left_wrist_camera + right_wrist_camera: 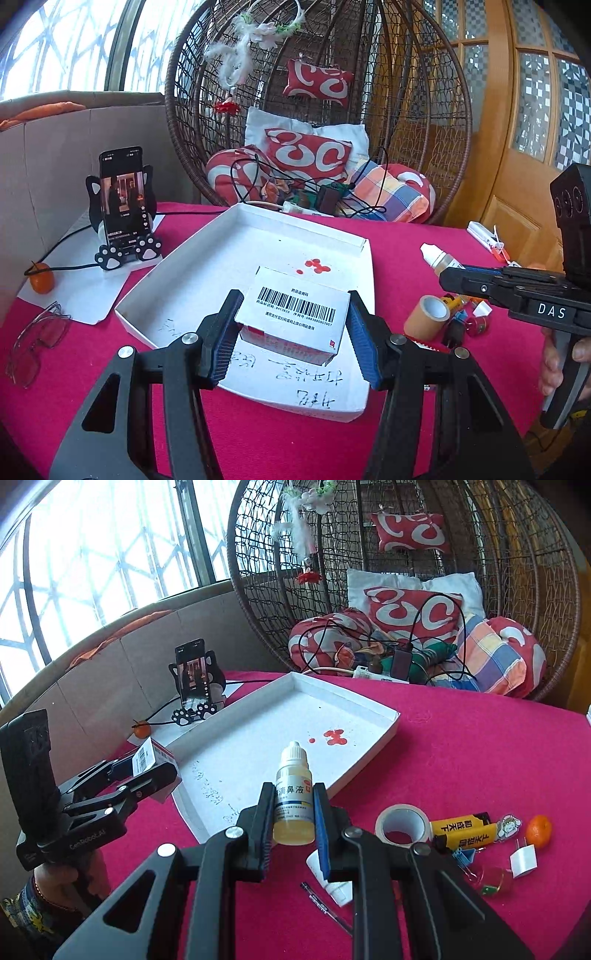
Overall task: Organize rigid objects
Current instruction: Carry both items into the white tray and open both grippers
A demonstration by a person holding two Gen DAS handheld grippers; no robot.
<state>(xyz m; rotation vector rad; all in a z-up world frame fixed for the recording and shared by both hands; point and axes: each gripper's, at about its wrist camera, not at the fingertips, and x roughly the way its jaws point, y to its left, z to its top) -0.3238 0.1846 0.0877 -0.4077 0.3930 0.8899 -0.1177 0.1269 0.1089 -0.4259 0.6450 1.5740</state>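
Gripping a small white cardboard medicine box (295, 317) with a barcode on its top face, the left gripper (291, 336) has both blue-padded fingers (360, 343) pressed against the box's sides, and the box hangs above the near part of a shallow white cardboard tray (207, 266) lying on the magenta tablecloth (277, 435). From this left wrist view the tray shows a few red spots (316, 265) near its middle and handwriting near its front edge, while a dark smartphone (122, 195) stands in a black-and-white cat-paw holder to the left, with a small orange fruit (41, 282) and clear plastic glasses (35, 343) nearer the table edge. At the right the other tool reaches in, carrying a white-capped dropper bottle (437, 256) above a tan tape roll (426, 317). Seen from the right wrist view, the right gripper (293, 819) is clamped on that small plastic bottle of yellowish liquid (293, 797), held upright over the tablecloth just off the tray's near edge (369, 764). To the right, on the cloth, lie a yellow lighter (463, 829), a white plug (522, 860) and a second orange fruit (539, 830); a black pen (325, 908) lies below the fingers. At the left, the left gripper (147, 771) holds the box beside the tray's corner.
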